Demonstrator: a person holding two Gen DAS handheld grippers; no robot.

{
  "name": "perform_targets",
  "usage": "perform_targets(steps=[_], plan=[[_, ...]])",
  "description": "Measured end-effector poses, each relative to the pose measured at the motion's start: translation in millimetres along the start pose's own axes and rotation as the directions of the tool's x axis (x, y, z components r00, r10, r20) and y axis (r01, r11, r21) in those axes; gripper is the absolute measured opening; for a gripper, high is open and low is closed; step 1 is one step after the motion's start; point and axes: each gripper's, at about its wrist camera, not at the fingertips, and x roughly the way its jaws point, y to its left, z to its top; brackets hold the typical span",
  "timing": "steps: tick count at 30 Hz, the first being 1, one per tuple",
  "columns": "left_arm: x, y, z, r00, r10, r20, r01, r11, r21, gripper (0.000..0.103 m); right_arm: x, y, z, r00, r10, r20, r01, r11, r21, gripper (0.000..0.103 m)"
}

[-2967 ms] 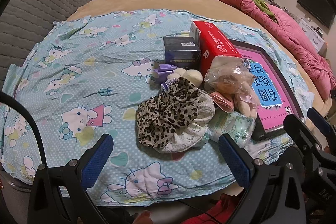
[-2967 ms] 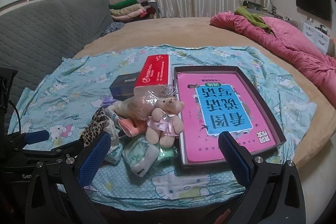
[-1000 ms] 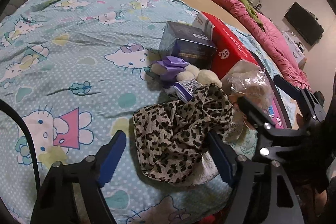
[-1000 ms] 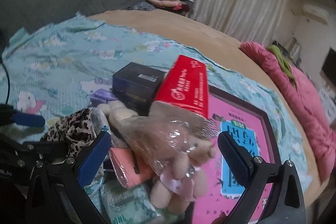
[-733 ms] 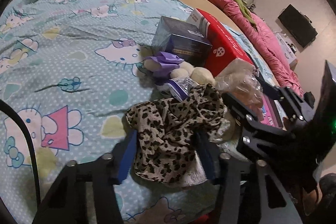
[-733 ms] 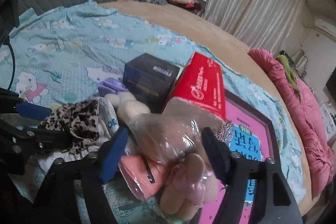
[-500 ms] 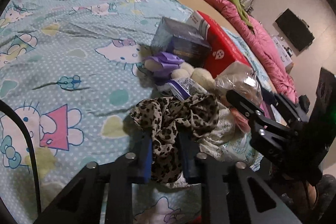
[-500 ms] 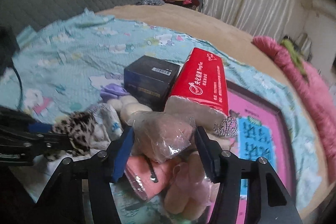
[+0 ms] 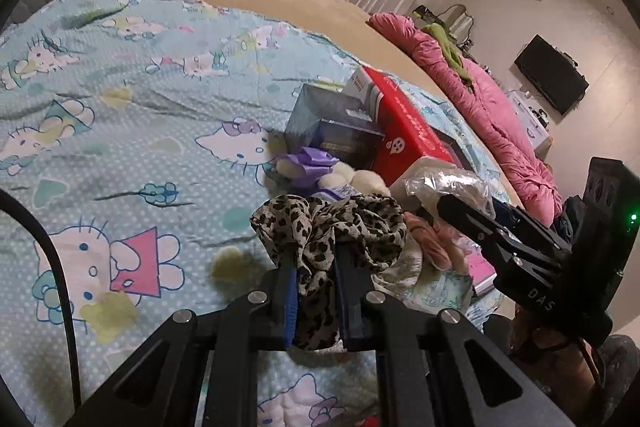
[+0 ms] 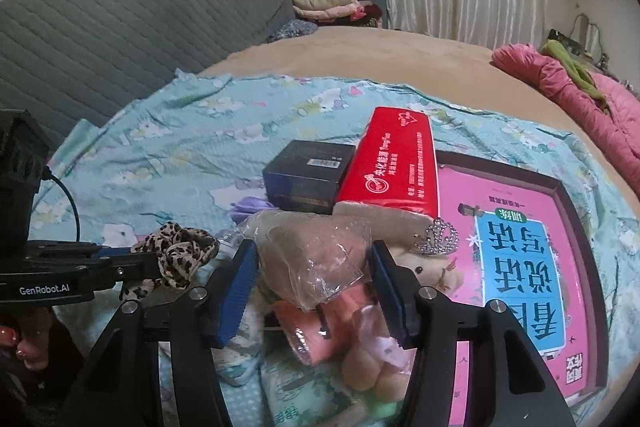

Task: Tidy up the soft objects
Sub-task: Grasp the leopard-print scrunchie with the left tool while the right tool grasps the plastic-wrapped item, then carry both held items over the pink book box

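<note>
A pale blue cartoon-cat printed sheet (image 9: pixel 120 155) covers the tan bed. On it, at the right, lies a dark-framed tray holding a pink picture book (image 10: pixel 516 259). A red rectangular tissue pack (image 10: pixel 394 171) leans beside a dark navy box (image 10: pixel 308 179). The left gripper (image 9: pixel 316 267) is clamped tight on the leopard-print fabric scrunchie (image 9: pixel 352 223), which bunches above its blue pads. The right gripper (image 10: pixel 316 283) has just been closing; its jaws stand part-way and press both sides of a crinkled clear plastic bag of beige soft items (image 10: pixel 316 251) (a small crowned teddy bear (image 10: pixel 424 267) lies just beside it, against the book).
</note>
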Motion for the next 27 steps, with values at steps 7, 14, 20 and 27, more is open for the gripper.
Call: perform_targets(steps=[7, 14, 20, 27], plan=[[-13, -17, 0, 0.999, 0.032, 0.041, -0.034, 0.998, 0.05, 0.016, -17, -5, 4, 0.999, 0.008, 0.05, -0.009, 1.0, 0.023, 0.058], [-21, -34, 1, 0.996, 0.062, 0.059, -0.066, 0.995, 0.074, 0.016, -37, -18, 5, 0.996, 0.003, 0.089, -0.009, 0.998, 0.066, 0.058], [-27, -49, 3, 0.994, 0.081, 0.07, -0.088, 0.992, 0.095, 0.016, -51, -32, 5, 0.992, -0.01, 0.122, -0.002, 0.995, 0.103, 0.058], [-30, -75, 9, 0.995, 0.079, 0.068, -0.087, 0.988, 0.129, 0.016, -71, -54, 4, 0.985, -0.038, 0.17, 0.009, 0.986, 0.169, 0.058]])
